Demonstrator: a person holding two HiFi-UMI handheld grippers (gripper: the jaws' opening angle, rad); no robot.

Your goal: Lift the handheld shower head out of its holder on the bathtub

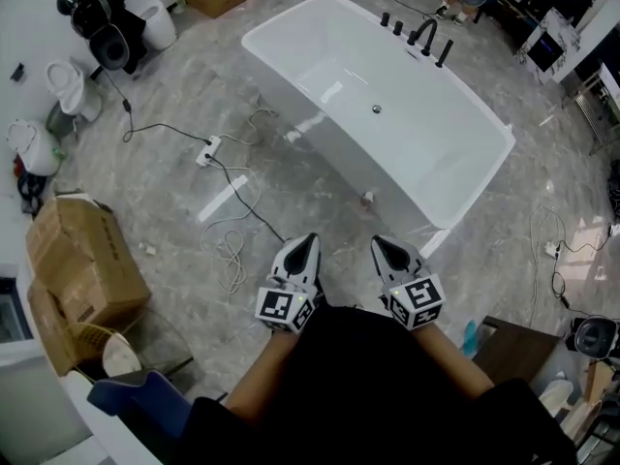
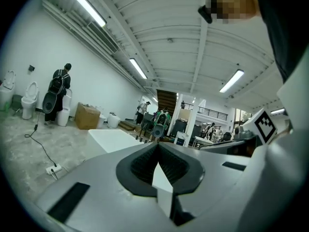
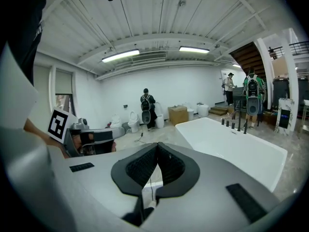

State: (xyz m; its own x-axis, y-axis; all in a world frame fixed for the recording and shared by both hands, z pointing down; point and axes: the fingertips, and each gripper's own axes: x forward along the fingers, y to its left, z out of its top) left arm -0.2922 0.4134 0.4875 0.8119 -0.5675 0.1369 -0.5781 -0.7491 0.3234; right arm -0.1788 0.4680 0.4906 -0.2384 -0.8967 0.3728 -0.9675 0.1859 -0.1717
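Observation:
A white freestanding bathtub [image 1: 291, 85] stands on the grey marble floor ahead of me. Several black tap fittings [image 1: 417, 37] line its far rim; the slim black handheld shower head [image 1: 445, 52] stands upright at their right end. My left gripper [image 1: 306, 241] and right gripper [image 1: 380, 244] hang side by side close to my body, short of the tub's near corner, both shut and empty. The left gripper view has shut jaws [image 2: 157, 145] pointing at the tub [image 2: 113, 139]. In the right gripper view, shut jaws [image 3: 157, 144] sit left of the tub [image 3: 231, 146] and fittings [image 3: 236, 122].
A white power strip [image 1: 208, 150] and loose cables cross the floor left of the tub. Cardboard boxes [image 1: 82, 269] stand at the left, toilets [image 1: 68, 85] at the far left, a dark cabinet [image 1: 513, 342] at the lower right. People stand far off [image 3: 146, 108].

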